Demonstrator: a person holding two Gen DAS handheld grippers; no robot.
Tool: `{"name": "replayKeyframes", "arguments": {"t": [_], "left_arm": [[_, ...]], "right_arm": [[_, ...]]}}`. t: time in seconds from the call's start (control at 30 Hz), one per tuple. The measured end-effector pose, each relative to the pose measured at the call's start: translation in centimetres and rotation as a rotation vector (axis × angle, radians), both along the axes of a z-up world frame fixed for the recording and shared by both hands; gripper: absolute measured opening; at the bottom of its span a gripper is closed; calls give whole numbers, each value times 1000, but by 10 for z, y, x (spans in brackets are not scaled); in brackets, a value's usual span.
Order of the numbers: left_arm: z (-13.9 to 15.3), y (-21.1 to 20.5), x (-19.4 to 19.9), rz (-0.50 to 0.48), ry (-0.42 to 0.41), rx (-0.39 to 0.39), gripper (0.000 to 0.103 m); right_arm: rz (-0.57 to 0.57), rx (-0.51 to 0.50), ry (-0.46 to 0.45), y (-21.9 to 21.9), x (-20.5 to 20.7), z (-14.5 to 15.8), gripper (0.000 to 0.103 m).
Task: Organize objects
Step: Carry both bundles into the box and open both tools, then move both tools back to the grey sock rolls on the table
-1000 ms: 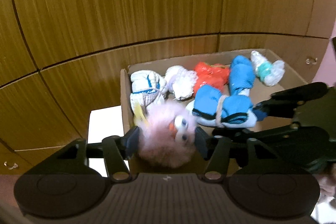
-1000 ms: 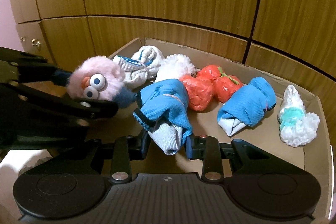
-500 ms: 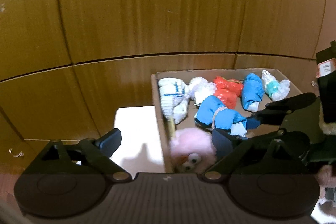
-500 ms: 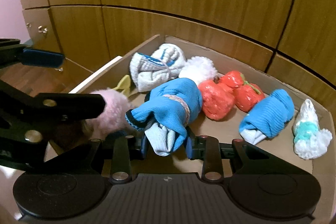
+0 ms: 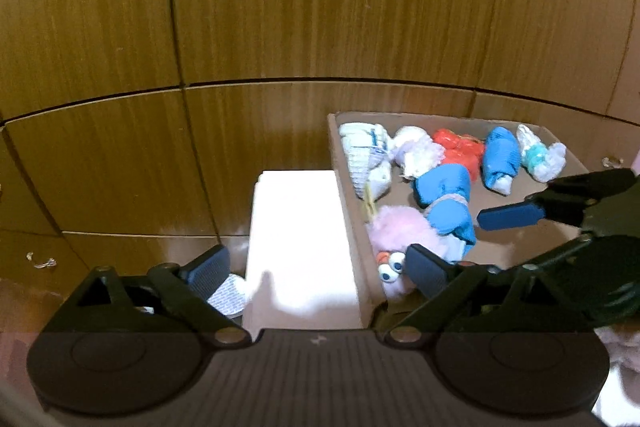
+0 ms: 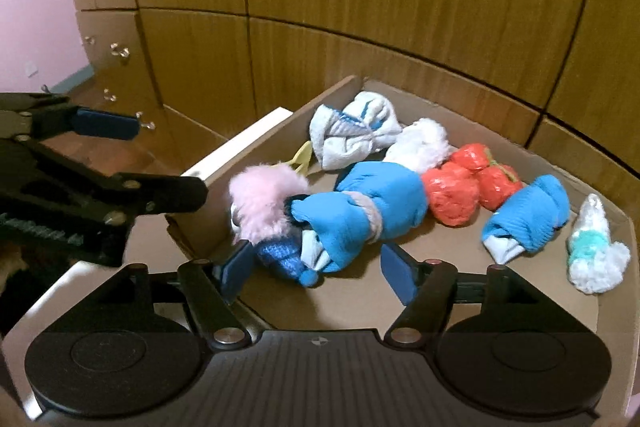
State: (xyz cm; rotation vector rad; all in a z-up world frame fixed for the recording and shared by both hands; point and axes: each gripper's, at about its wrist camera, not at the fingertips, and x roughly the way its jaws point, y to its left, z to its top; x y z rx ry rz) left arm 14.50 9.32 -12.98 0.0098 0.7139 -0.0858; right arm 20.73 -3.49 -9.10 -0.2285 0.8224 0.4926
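A cardboard box [image 6: 608,267] [image 5: 348,195] holds several soft things. A pink fluffy toy with googly eyes [image 5: 400,235] [image 6: 264,203] lies in its near left corner. A blue rolled sock bundle [image 6: 360,215] [image 5: 446,203] lies against it. My left gripper [image 5: 320,269] is open and empty, straddling the box's left wall. My right gripper [image 6: 316,271] is open, its fingers on either side of the blue bundle's near end, apart from it. It also shows in the left wrist view [image 5: 460,239].
Further back in the box lie a white and blue sock bundle [image 6: 352,135], a white fluffy ball [image 6: 424,143], red wrapped balls [image 6: 468,183], a second blue bundle [image 6: 528,219] and a white and teal bundle [image 6: 592,247]. A white block [image 5: 300,239] stands left of the box. Wooden cabinet doors [image 5: 320,7] stand behind.
My left gripper opened, dropped the pink toy into the box and drew back left. My right gripper opened and let the blue bundle down beside the toy.
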Motion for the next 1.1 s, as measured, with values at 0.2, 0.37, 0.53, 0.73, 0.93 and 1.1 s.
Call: {"name": "replayKeyframes", "arguments": {"t": [0.2,0.37,0.53,0.73,0.93,1.1], "left_arm": [[-4,8,-13,19,9,8,95],[-11,9,-24,25,34,-2,95],[-12,0,-40,-3,25,17,96],[-14,-13,-63,-32,-3,21,95],[-19,-31,-95,-93,-73,94,86],[-24,-44,-117,-134,-165,194,86]], "right_arm": [[-48,-12,-31,8,9,-9,74],[-65,19,-25,4,11,-1,75],[-67,62,-71,-16,-18,26,80],[-102,158,-109,-47,-83,41,82],[-137,181,-159,-55,-151,14,82],[-116,168,-202,-44,-170,-9,79]]}}
